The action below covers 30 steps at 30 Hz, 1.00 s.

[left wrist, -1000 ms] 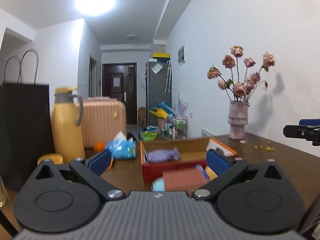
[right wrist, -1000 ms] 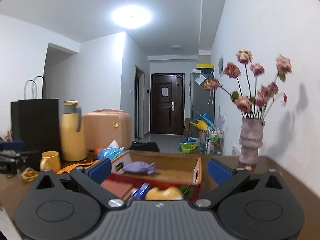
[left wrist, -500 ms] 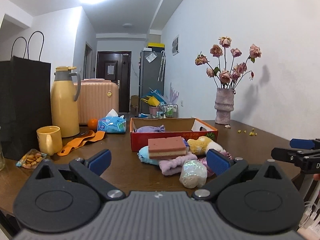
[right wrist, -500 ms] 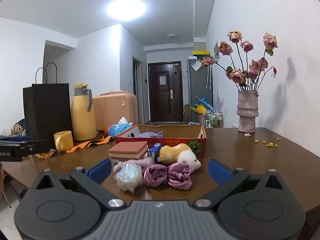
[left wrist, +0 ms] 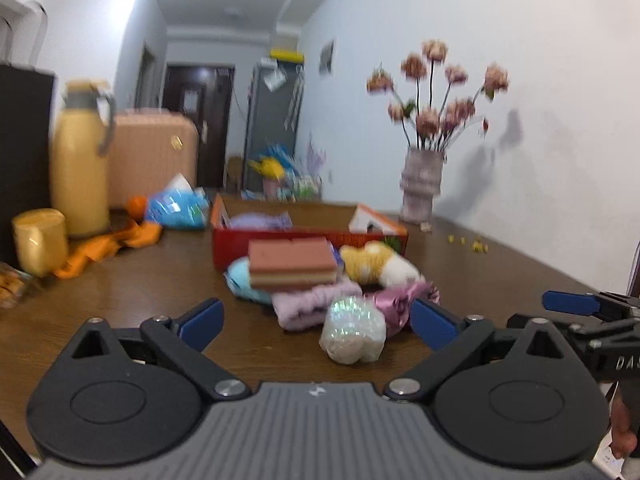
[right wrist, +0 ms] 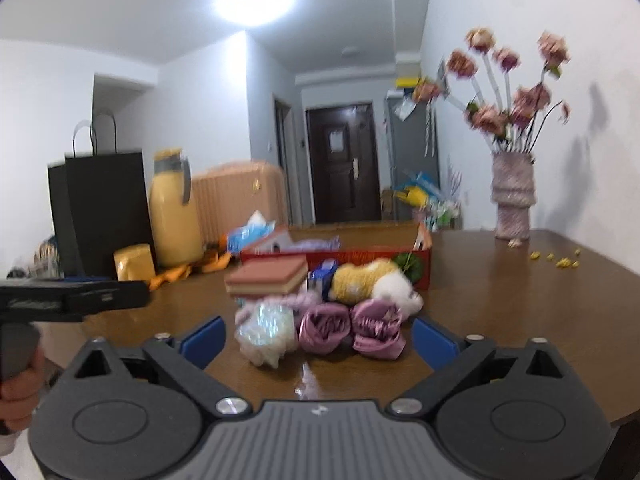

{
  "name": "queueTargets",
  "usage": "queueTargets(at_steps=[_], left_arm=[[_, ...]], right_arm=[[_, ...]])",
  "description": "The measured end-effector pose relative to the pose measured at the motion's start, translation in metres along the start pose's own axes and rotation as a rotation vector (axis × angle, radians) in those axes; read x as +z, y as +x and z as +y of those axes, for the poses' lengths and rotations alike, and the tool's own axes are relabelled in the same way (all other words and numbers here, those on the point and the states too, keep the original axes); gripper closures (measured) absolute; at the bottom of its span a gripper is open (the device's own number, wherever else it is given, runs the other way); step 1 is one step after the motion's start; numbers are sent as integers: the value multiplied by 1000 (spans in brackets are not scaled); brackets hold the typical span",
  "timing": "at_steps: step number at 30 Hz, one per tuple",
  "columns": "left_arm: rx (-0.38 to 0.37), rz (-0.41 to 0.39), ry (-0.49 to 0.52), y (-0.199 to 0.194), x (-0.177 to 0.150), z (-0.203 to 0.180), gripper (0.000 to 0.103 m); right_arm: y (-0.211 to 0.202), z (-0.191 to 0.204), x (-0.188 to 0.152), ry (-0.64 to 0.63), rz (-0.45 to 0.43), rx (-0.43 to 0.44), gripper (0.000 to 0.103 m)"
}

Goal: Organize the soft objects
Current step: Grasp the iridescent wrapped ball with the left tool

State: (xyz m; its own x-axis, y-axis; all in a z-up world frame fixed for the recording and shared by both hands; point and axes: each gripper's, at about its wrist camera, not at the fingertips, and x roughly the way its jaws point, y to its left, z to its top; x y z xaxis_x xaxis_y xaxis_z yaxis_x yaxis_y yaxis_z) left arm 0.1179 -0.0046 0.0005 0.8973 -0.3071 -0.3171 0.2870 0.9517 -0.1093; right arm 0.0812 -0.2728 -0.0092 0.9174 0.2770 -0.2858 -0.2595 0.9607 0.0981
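A pile of soft things lies on the brown table [left wrist: 152, 280] in front of a red cardboard box [left wrist: 280, 242]. It holds a pink layered sponge [left wrist: 292, 264], a yellow-and-white plush [left wrist: 376, 264], a lilac cloth [left wrist: 312, 304], an iridescent pouf [left wrist: 352, 330] and two pink satin scrunchies [right wrist: 348, 326]. A purple item [left wrist: 256, 221] lies inside the box. My left gripper [left wrist: 316, 322] is open and empty just before the pouf. My right gripper [right wrist: 316, 334] is open and empty in front of the scrunchies.
A yellow thermos [left wrist: 78, 160], a yellow mug [left wrist: 38, 240], an orange cloth [left wrist: 108, 246], a blue tissue pack [left wrist: 176, 206] and a black bag [right wrist: 100, 208] stand at the left. A vase of dried roses [left wrist: 422, 188] stands at the back right by the wall.
Both grippers pulled back from the box, then moved in toward the pile and now sit lower and closer to it. The soft things have not moved. Both stay open.
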Motion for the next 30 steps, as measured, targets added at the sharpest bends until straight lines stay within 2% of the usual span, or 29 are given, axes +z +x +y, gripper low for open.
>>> queueTargets(at_steps=[6,8,10,12,14,18,19,24,30], left_arm=[[-94,142,-60,73,-3,6,31],[-135,178,-114,91,-4,12,41],[-174,219,-178,107,-5,20,60],[-218,246,-227,118,-6,28,68],[-258,260,-255,125,-8,35,71],[-292,287,-320,133,-10,46,82],[-301,296,-336,135,-12,49,85],[-289,291,-328,138,-13,50,90],[-273,281,-303,130,-13,47,92]], right_arm=[[57,-11,-6,108,108,62,35],[74,-15,-8,150,131,85,44],[88,-16,-9,172,145,90,49],[101,-16,-7,180,157,92,55],[113,-17,-5,208,162,115,60],[138,-16,-2,263,185,161,65],[145,-13,-3,256,196,160,70],[165,-8,-4,254,221,184,80],[163,5,-1,205,228,182,89]])
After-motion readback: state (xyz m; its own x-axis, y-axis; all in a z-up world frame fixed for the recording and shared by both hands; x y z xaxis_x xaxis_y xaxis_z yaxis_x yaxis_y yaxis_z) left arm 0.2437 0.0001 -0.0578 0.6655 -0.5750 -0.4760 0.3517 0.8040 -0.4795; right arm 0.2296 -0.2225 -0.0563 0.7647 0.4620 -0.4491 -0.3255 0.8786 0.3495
